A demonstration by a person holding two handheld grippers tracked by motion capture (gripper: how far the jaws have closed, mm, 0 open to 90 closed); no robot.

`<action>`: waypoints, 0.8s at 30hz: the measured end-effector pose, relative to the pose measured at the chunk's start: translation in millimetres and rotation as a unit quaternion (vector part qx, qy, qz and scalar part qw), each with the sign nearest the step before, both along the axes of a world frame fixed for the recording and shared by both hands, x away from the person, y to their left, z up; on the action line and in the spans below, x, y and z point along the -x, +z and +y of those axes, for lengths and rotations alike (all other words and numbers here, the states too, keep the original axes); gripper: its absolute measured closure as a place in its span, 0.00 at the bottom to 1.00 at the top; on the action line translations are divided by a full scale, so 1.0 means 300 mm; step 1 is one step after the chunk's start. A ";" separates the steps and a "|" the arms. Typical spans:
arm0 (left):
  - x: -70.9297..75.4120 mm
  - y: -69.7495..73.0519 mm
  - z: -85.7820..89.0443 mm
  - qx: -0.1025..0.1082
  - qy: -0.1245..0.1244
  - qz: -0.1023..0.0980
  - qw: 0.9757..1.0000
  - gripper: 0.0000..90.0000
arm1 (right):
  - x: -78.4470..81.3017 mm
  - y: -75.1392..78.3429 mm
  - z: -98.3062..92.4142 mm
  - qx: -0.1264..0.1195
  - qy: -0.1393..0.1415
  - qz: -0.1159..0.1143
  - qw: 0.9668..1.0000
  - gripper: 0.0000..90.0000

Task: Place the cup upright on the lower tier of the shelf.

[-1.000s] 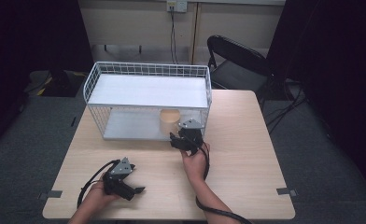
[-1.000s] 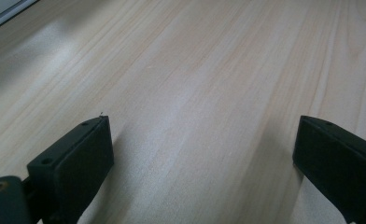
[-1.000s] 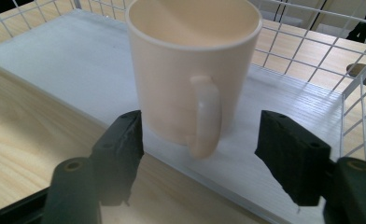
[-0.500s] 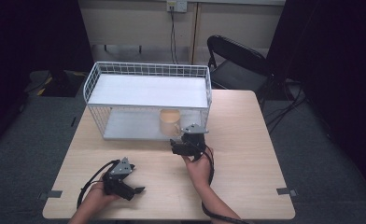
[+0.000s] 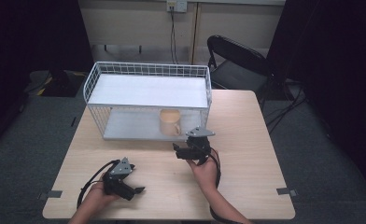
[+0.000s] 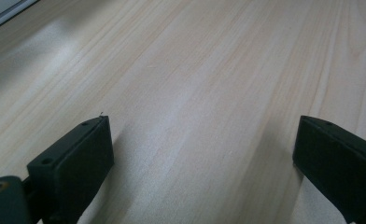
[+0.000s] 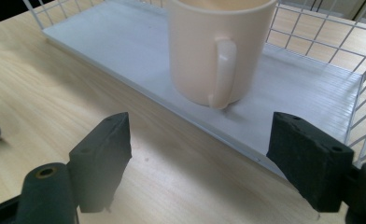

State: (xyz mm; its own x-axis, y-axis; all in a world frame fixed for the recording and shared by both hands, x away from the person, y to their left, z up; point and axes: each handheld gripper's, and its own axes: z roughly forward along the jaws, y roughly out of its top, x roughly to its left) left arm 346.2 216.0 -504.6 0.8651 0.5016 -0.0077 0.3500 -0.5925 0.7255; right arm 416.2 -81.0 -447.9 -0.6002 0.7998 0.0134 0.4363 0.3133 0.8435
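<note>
- The cream mug (image 7: 214, 46) is seen upright on the wire rack's (image 5: 148, 70) lower shelf, handle facing the right claw (image 7: 200, 158).
- That claw's jaws have just been opening; nothing is held between them.
- The left claw (image 6: 200, 154) is spread wide, apparently resting on the wooden surface (image 6: 218, 70).

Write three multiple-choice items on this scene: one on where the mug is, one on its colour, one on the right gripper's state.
1. Where does the mug stand?
A. on the lower shelf of the wire rack
B. on the rack's top shelf
C. on the bare table

2. What colour is the mug?
A. blue
B. cream
C. black

3. How is the right gripper?
A. shut on the mug
B. open, holding nothing
C. shut on the rack's wire

Key: 1 A, the mug sits on the white shelf under the top one. 2 B, its body and handle are pale cream. 3 B, the jaws stand wide apart short of the mug.
</note>
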 end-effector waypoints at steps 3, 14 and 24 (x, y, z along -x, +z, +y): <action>0.000 0.000 0.000 0.000 0.000 0.000 1.000 0.05 | 0.011 0.005 -0.013 0.004 0.012 -0.002 1.000 0.23; 0.000 0.000 0.000 0.000 0.000 0.000 1.000 0.05 | 0.038 -0.001 -0.102 0.007 0.020 0.004 1.000 0.23; 0.000 0.000 0.000 0.000 0.000 0.000 1.000 0.05 | 0.063 -0.004 -0.159 0.003 0.024 0.007 1.000 0.23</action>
